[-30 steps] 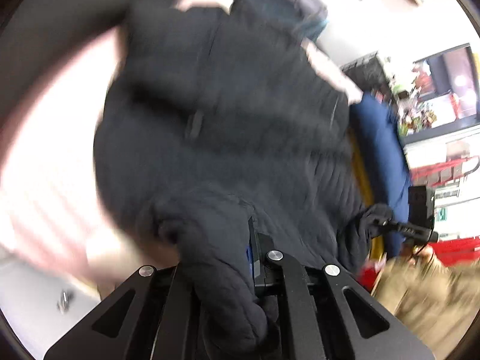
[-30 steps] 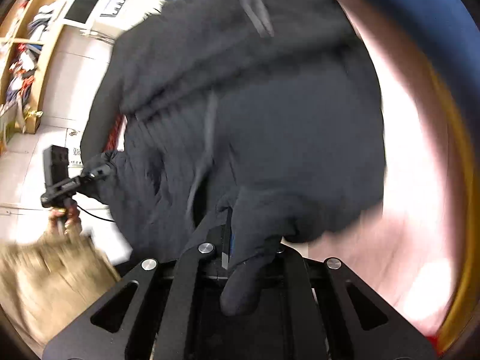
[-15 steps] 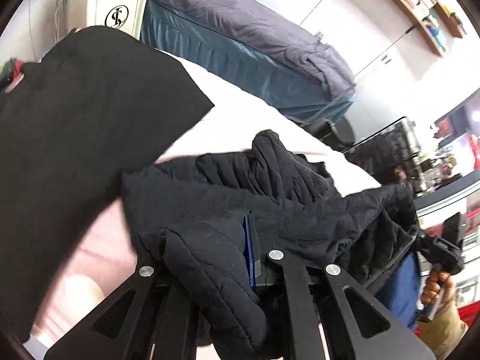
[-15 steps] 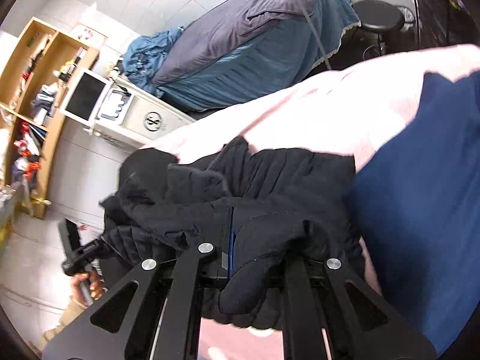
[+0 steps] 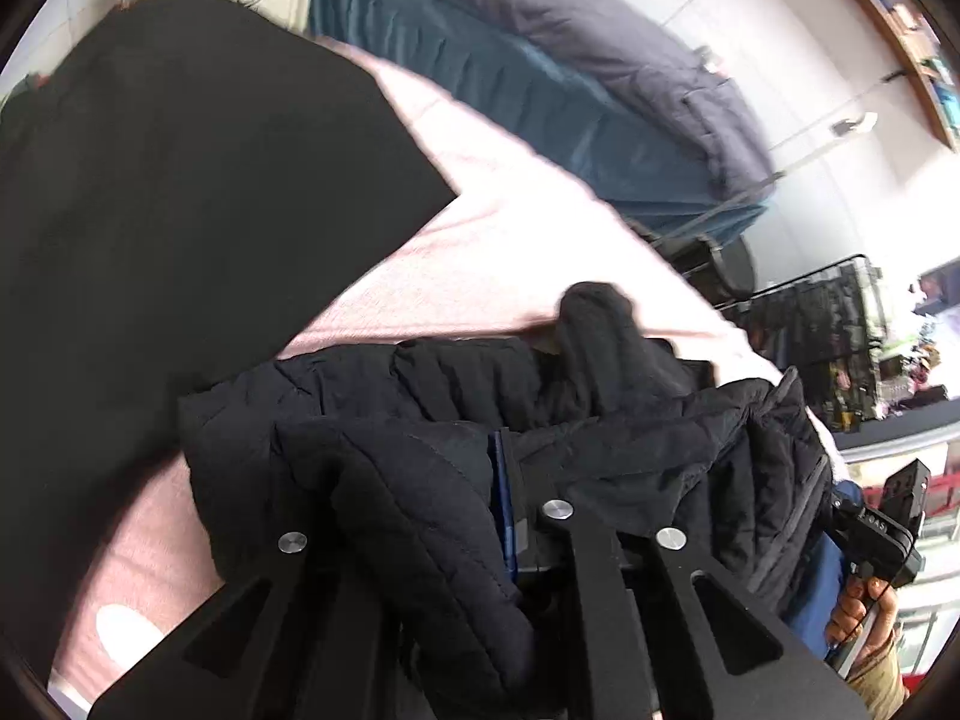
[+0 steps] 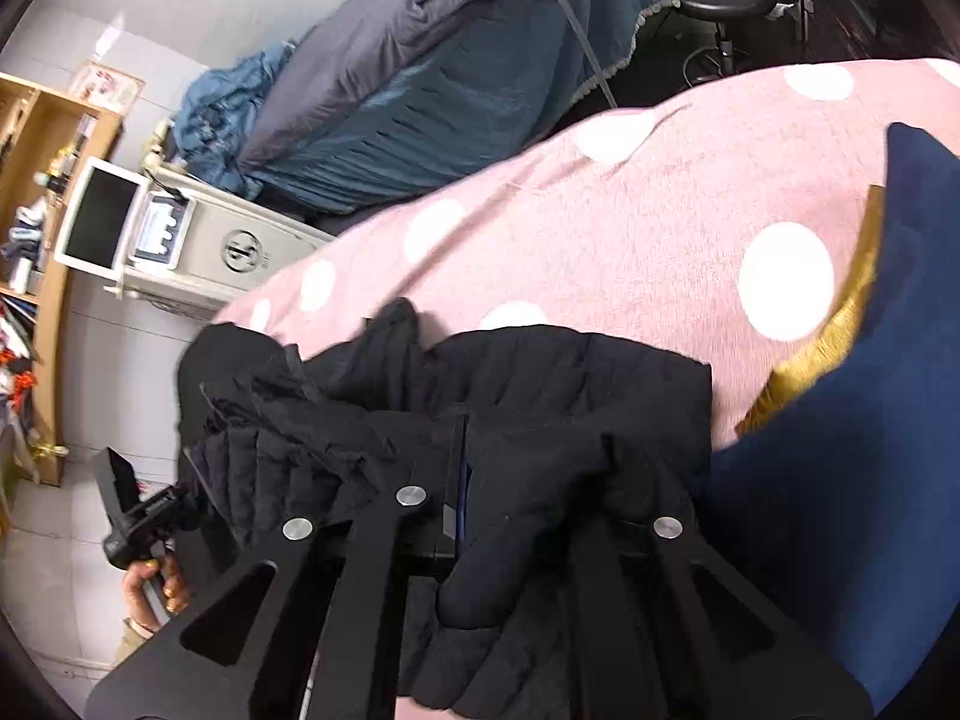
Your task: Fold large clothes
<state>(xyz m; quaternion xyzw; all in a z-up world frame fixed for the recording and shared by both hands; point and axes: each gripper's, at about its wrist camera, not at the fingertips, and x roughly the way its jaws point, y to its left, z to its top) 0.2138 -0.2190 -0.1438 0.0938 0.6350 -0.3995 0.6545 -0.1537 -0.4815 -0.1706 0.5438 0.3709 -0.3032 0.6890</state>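
A black quilted jacket (image 5: 630, 420) lies bunched on the pink cover (image 5: 510, 228), stretched between both grippers. My left gripper (image 5: 504, 468) pinches one edge of it; its jaws are opening a little, with the fabric still between the pads. My right gripper (image 6: 459, 456) is shut on the other edge of the jacket (image 6: 540, 384), and a fold hangs over its fingers. Each gripper also shows in the other's view: the right gripper (image 5: 882, 534) at the far right, the left gripper (image 6: 138, 516) at the lower left.
A flat black garment (image 5: 180, 210) covers the left of the pink polka-dot cover (image 6: 630, 210). A navy garment (image 6: 870, 450) with a gold edge lies to the right. Behind stand a bed with teal bedding (image 6: 450, 60), a stool (image 6: 720, 0) and a white machine (image 6: 228, 246).
Both grippers swung the jacket across and down. It hung spread out and blurred before; now it sits gathered low on the pink cover.
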